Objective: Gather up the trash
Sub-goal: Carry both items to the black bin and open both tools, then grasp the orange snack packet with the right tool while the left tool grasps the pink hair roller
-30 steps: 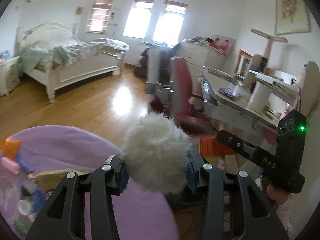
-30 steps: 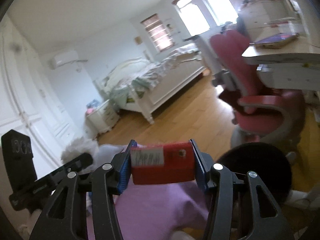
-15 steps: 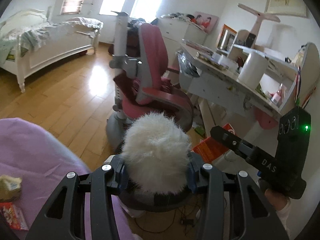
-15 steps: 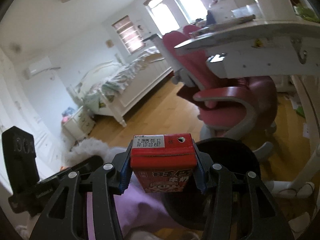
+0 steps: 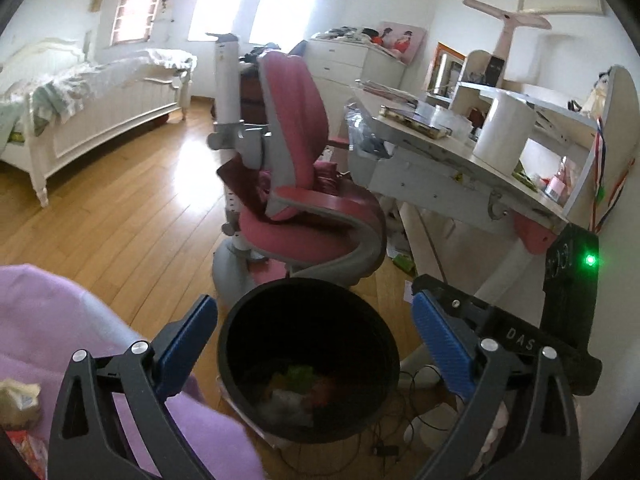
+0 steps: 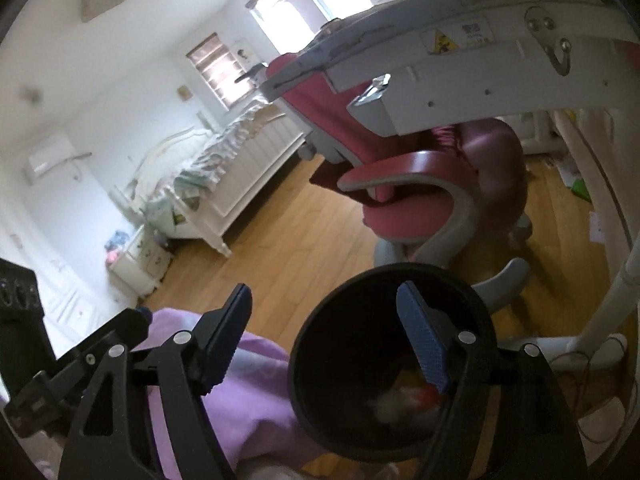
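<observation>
A black round trash bin (image 5: pixel 308 360) stands on the wood floor right below both grippers. My left gripper (image 5: pixel 312 304) hangs over it, its jaws opening wide with nothing between them. A white fluffy ball (image 5: pixel 280 400) lies in the bin among other scraps. My right gripper (image 6: pixel 322 296) is also above the bin (image 6: pixel 320 400), jaws opening and empty. Blurred in the bottom are the fluffy ball (image 6: pixel 384 404) and a red carton (image 6: pixel 424 394). The right gripper's black housing (image 5: pixel 568 292) shows beside my left one.
A purple cloth (image 5: pixel 60 320) lies at the left with a crumpled wrapper (image 5: pixel 18 396) on it. A pink desk chair (image 5: pixel 304 200) stands just behind the bin, and a white desk (image 5: pixel 440 160) overhangs on the right. Cables (image 5: pixel 400 440) trail on the floor.
Both grippers came over the bin and opened. The fluffy ball has left the left gripper and the red carton has left the right one; both now lie in the bin.
</observation>
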Available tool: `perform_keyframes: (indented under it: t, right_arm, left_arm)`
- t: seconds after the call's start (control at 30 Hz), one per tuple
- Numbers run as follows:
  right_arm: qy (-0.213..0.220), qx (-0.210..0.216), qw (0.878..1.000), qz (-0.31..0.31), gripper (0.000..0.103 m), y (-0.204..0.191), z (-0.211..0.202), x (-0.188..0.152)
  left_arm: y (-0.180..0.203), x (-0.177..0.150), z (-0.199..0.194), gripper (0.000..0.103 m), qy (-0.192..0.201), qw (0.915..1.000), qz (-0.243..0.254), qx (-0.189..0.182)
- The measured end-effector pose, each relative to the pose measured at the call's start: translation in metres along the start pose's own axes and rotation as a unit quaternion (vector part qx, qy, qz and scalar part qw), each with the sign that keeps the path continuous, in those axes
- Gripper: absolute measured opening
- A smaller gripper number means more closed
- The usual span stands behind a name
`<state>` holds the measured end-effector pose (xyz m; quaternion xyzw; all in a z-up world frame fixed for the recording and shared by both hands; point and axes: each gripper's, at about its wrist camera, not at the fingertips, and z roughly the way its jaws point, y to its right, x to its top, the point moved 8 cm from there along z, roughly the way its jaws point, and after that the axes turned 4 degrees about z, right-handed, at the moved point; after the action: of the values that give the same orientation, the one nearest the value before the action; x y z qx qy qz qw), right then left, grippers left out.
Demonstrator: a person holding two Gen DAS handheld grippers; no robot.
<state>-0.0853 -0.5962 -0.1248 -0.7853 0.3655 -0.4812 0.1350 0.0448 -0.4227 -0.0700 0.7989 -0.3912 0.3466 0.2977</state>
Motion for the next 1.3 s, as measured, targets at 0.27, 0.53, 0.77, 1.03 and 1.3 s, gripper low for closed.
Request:
perform_keyframes:
  t: [0.27,0.53,0.77,1.03,1.3]
  right_arm:
    - [-0.047,0.050,0.996,-0.064,0.075,-0.086,0.023,-0.039]
    - [-0.124,0.119,0.972,-0.158,0.075,-0.213,0.063,-0.112]
    - [-0.202,0.189,0.913,-0.299,0.075,-0.363,0.104,-0.183]
    - [-0.287,0.198,0.798,-0.492,0.072,-0.531,0.191,-0.277]
    - [-0.356,0.145,0.736,-0.557,0.072,-0.585,0.287,-0.353]
  left_arm:
    - [-0.085,-0.024,-0.071,0.097,0.028,0.9950,-0.076,0.058]
    - [-0.234,-0.092,-0.178,0.097,0.059,0.9632,-0.195,0.175]
    - [-0.346,-0.150,-0.243,0.097,0.037,0.9256,-0.264,0.268]
    - [-0.371,-0.165,-0.244,0.097,0.005,0.9229,-0.242,0.299]
    - [-0.382,-0.161,-0.230,0.098,-0.031,0.9311,-0.187,0.311]
